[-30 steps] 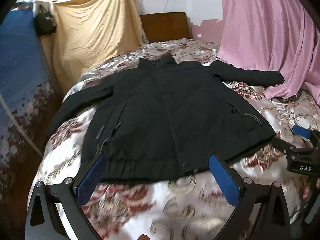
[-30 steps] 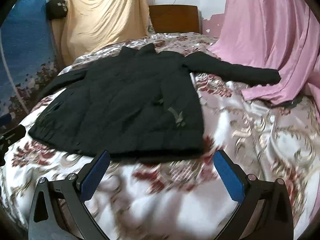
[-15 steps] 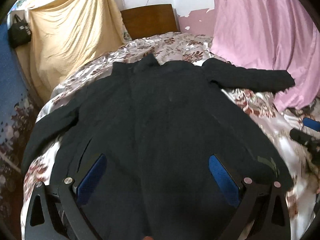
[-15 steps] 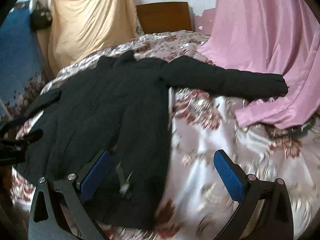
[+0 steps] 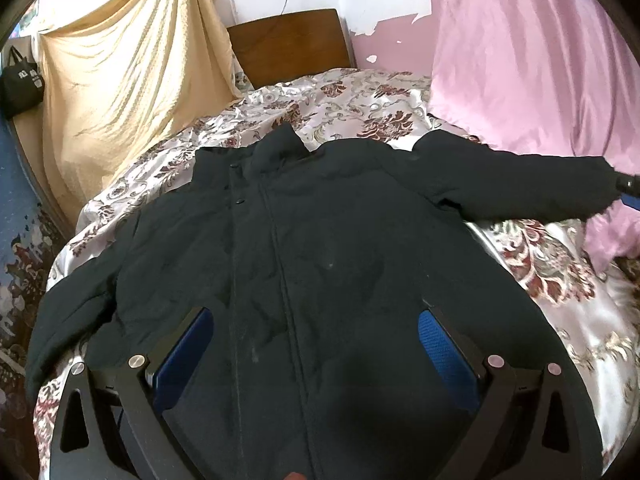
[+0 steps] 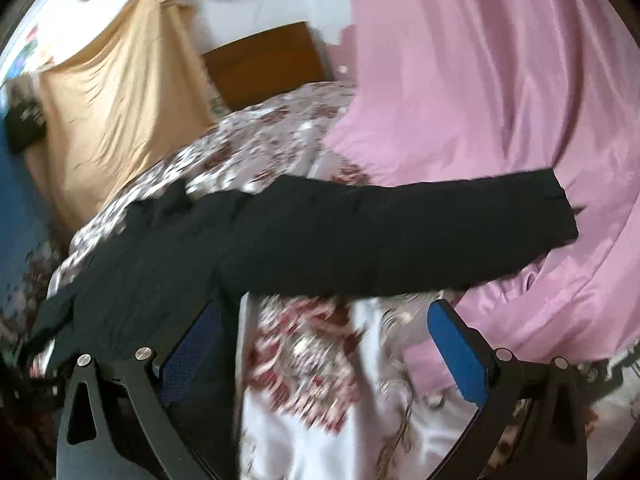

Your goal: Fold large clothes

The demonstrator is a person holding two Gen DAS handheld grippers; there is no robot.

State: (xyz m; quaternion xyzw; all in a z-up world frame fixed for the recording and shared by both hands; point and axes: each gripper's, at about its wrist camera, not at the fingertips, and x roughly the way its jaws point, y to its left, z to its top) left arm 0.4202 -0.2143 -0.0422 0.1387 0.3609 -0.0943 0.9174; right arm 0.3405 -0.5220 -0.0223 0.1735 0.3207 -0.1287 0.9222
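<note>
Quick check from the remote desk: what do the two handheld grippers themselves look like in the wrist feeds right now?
Both look alike. The left gripper has a black frame with triangular cut-outs, silver round screw heads, and two fingers faced with blue textured pads. The right gripper has the same black frame, silver screws and blue-padded fingers. No cables, markings, hands or sleeves show in either view.

coat [image 5: 320, 264]: black | bedspread [image 5: 352, 100]: white, dark red flowers | sheet [image 5: 532, 60]: pink | cloth [image 5: 120, 80]: pale yellow | headboard [image 5: 288, 44]: brown | bag [image 5: 20, 80]: black | tool pads [image 5: 448, 356]: blue
</note>
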